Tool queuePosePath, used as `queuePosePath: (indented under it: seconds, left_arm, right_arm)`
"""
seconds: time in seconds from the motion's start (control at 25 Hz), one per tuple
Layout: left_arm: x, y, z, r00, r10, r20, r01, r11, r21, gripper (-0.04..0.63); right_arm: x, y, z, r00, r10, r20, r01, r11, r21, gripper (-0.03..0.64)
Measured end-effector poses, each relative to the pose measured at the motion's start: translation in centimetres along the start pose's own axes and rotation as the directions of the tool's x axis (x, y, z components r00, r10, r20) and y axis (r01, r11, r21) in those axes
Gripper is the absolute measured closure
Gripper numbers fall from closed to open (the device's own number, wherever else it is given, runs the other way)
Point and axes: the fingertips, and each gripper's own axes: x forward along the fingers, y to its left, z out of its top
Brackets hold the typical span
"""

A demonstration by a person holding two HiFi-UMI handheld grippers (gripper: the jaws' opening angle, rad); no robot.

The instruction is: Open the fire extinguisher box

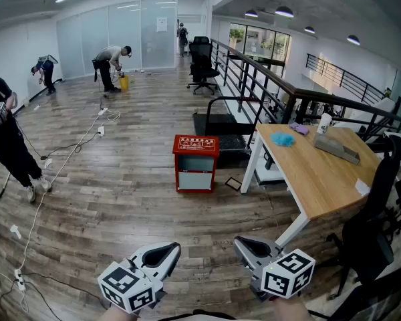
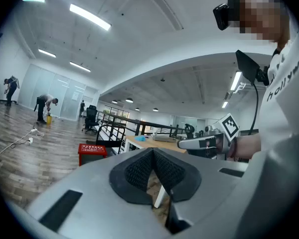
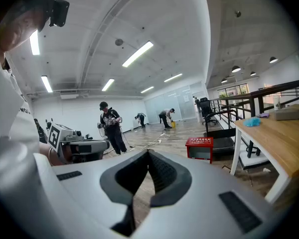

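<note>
Head view: the fire extinguisher box stands upright on the wooden floor, well ahead of both grippers and a little left of the midline between them. It is red, with white print on its top and a pale panel across its front. Its lid lies flat and shut, and what it holds cannot be made out through the panel.

The left gripper and the right gripper hang side by side well short of the box and touch nothing. In the left gripper view the dark ribbed pads meet at their tips with nothing between them. The right gripper view shows the same, with its jaws fully together and empty.

Just right of the box stands a wooden table on white legs, with a blue fluffy thing on its near corner. Behind the box is a black office chair. Far to the left of the box a yellow bucket sits on the floor beside a person bending over. Its contents are too small to tell.
</note>
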Motion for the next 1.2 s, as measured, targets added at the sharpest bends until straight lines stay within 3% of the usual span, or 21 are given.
queuePosePath:
  seconds: [0.36,0.84,1.2]
  left_arm:
    - [-0.5,0.7,0.0,1.0,0.006,0.002,-0.006,1.0,-0.011,0.589]
    - [-2.3,3.3,-0.4,1.0,-0.022,-0.017,0.022,1.0,0.006,0.589]
    - [-1.8,4.6,-2.1,0.998,-0.058,-0.034,0.057,0.998,-0.034,0.589]
  right_arm:
    - [0.7,0.3,0.1,1.0,0.004,-0.002,-0.004,1.0,0.007,0.607]
    - [3.3,3.3,0.6,0.991,0.087,0.104,-0.094,0.993,0.073,0.606]
    - [4.4,2.9,-1.3,1.0,0.007,0.023,-0.008,1.0,0.016,0.606]
